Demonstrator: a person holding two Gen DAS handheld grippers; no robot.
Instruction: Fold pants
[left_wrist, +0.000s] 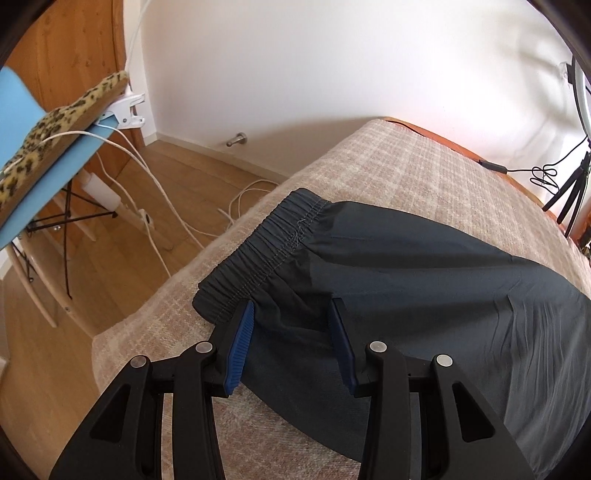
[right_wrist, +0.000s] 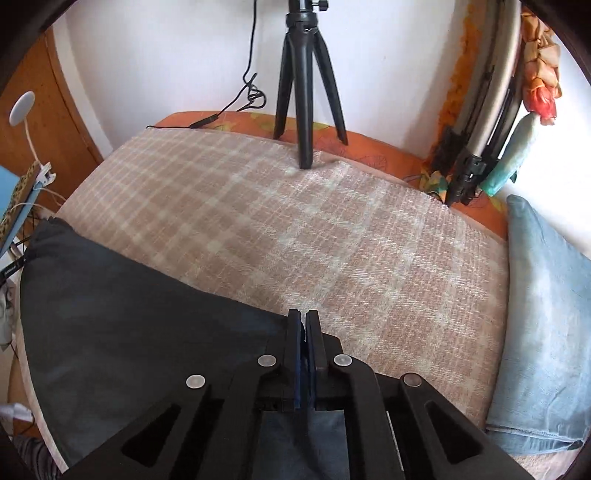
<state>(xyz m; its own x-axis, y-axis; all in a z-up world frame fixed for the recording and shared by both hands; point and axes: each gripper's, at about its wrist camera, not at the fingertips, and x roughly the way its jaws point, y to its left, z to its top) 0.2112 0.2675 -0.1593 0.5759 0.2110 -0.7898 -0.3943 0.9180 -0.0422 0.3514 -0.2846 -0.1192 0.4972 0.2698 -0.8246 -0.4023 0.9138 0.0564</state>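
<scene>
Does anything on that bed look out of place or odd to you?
Mainly the black tripod: it stands on the bed itself, one foot on the plaid blanket, an unsteady spot. The dark pants lie flat, lightly creased, with nothing torn or spilled.
</scene>
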